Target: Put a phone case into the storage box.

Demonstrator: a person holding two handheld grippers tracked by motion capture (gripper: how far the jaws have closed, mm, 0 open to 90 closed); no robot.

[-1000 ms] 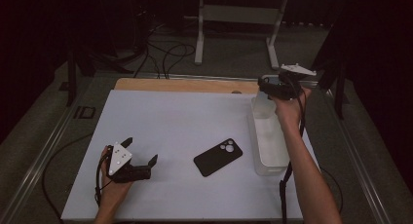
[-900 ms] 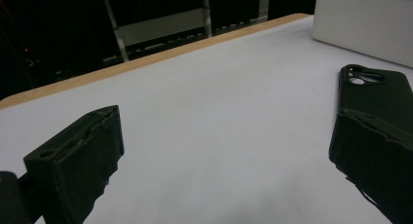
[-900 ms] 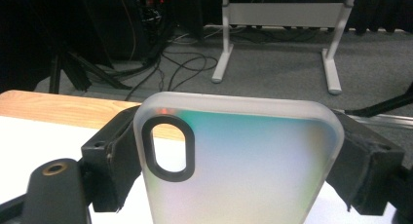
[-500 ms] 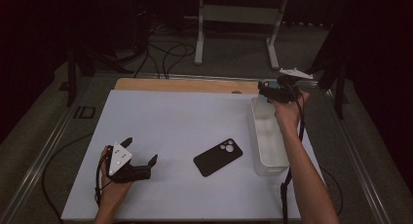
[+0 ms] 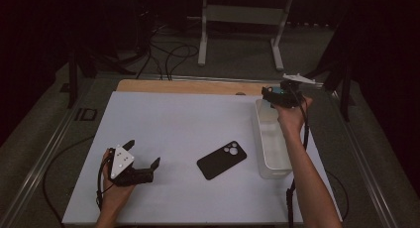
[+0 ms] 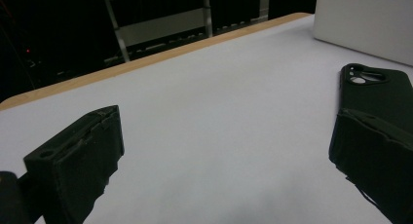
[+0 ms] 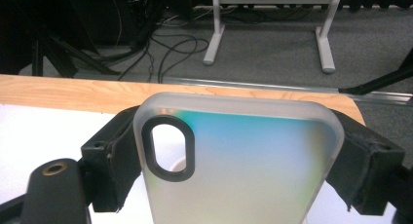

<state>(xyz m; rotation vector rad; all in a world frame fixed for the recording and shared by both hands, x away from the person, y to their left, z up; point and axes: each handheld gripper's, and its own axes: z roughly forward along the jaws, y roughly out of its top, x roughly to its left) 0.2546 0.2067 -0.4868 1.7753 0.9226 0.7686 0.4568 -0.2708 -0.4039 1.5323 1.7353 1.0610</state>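
On the white table top [image 5: 198, 124], three items and two hand-held grippers.

Item 1: translucent phone case [image 7: 238, 165], frosted, tinted blue-green, with a dark-rimmed oval camera cut-out at its upper left. Pinched flat between the two black jaws of the right gripper [image 5: 280, 95], one pad on each long edge. Held above the far end of the bin.

Item 2: clear plastic bin [image 5: 272, 139], oblong, at the table's right side, under the right gripper.

Item 3: black phone case [image 5: 222, 160], lying flat and slantwise near the table's middle, just left of the bin.

Left gripper [image 5: 143, 168]: resting low at the near left, jaws spread wide with nothing between them, pointing toward the black phone case, apart from it.
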